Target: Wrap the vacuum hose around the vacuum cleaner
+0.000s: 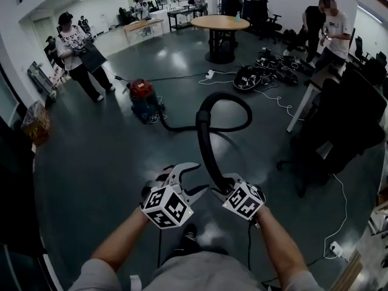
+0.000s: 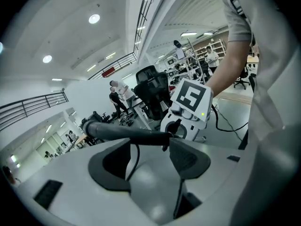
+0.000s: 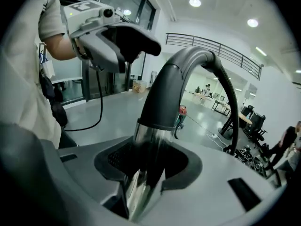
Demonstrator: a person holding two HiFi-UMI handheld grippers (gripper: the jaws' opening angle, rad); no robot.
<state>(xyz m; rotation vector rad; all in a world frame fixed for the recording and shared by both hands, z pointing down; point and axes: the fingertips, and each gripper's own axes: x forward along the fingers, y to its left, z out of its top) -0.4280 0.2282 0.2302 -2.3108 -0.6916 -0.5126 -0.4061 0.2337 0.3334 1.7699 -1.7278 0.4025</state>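
Observation:
The red and blue vacuum cleaner (image 1: pixel 144 99) stands on the floor ahead and to the left. Its black hose (image 1: pixel 209 117) runs from it, loops upward and comes back down to my right gripper (image 1: pixel 227 187). In the right gripper view my right gripper (image 3: pixel 148 161) is shut on the shiny metal tube (image 3: pixel 143 147) below the hose's curved black handle (image 3: pixel 174 86), and the vacuum cleaner (image 3: pixel 181 113) shows small beyond it. My left gripper (image 1: pixel 195 179) stands open just left of the hose. In the left gripper view my left gripper (image 2: pixel 150 157) holds nothing, and the hose (image 2: pixel 124 133) crosses beyond its tips.
A black office chair (image 1: pixel 339 123) stands close on the right beside a white desk. A round wooden table (image 1: pixel 220 22) is farther ahead, with dark gear and cables (image 1: pixel 267 71) on the floor near it. A person (image 1: pixel 77 50) walks at the left, others stand at the back right. A power strip (image 1: pixel 334 247) lies at the lower right.

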